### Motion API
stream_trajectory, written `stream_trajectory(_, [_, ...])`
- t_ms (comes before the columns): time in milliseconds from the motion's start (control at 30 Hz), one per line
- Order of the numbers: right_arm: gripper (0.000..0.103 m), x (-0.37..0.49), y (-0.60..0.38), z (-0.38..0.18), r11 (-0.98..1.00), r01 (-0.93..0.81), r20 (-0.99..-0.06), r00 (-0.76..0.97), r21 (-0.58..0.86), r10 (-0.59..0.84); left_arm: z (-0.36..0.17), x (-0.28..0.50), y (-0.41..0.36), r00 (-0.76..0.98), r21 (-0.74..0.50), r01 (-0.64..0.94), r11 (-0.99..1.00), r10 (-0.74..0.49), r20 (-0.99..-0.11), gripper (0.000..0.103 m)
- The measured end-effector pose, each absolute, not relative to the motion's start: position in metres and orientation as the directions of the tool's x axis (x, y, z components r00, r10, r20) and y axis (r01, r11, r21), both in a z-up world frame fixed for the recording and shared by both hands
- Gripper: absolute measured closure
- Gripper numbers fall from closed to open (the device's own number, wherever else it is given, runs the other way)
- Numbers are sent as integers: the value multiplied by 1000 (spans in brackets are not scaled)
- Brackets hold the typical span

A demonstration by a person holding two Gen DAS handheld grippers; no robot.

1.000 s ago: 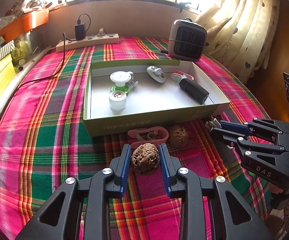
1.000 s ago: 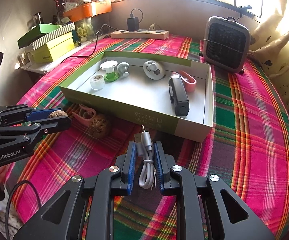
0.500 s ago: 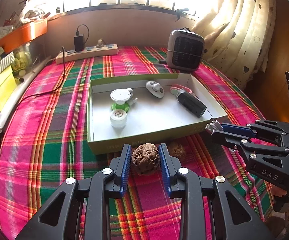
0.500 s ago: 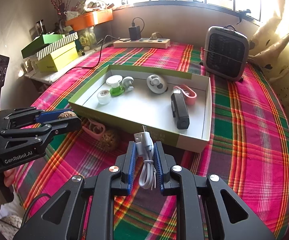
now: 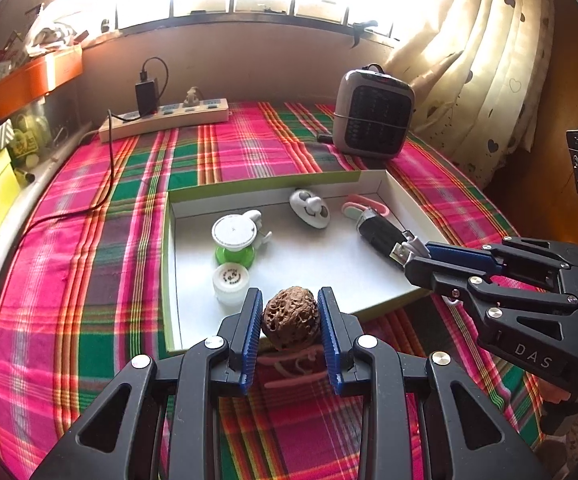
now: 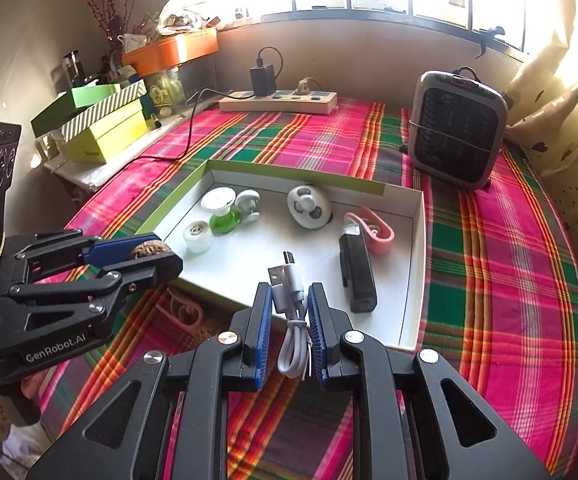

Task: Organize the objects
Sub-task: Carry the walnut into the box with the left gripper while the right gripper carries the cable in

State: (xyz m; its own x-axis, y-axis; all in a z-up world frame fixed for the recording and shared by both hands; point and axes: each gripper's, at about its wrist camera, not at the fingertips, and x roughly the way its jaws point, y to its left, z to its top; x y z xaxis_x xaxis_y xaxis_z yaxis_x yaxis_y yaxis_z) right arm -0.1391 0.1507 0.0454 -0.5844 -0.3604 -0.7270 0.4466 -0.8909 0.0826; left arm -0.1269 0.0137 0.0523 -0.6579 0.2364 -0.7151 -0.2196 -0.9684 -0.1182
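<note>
My left gripper (image 5: 291,318) is shut on a brown wrinkled walnut (image 5: 290,316), held in the air over the near edge of the open green-and-white box (image 5: 167,264). My right gripper (image 6: 288,304) is shut on a coiled white USB cable (image 6: 291,300), lifted above the box's near rim (image 6: 225,300). Inside the box lie a green-and-white spool (image 5: 233,240), a white cap (image 5: 231,280), a white mini fan (image 5: 311,208), a pink clip (image 6: 373,232) and a black rectangular device (image 6: 357,276). On the cloth below, a pink clip (image 6: 181,312) lies in front of the box.
A plaid cloth (image 5: 81,264) covers the table. A grey heater (image 6: 457,128) stands at the back right, a power strip (image 5: 165,118) with a charger at the back. Stacked green and yellow boxes (image 6: 101,128) sit on the left ledge. A curtain (image 5: 481,60) hangs at the right.
Both grippers have risen and moved toward the box with their loads. The walnut now hangs over the box's near edge, and the second walnut on the cloth has dropped out of sight.
</note>
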Motion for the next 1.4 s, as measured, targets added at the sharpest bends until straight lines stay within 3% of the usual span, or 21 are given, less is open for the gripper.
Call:
stream_trajectory(667, [84,-202,140,25,-892,432,-769,-524,131,-366,31,-180,26,-623,-93,-233,-968,222,-750,77])
stream_trajectory(1400, [83,-218,132,10,-897,438,-799,-516,65,-310,17,-192,30,-601,-70,-234,-970,201,-773,77])
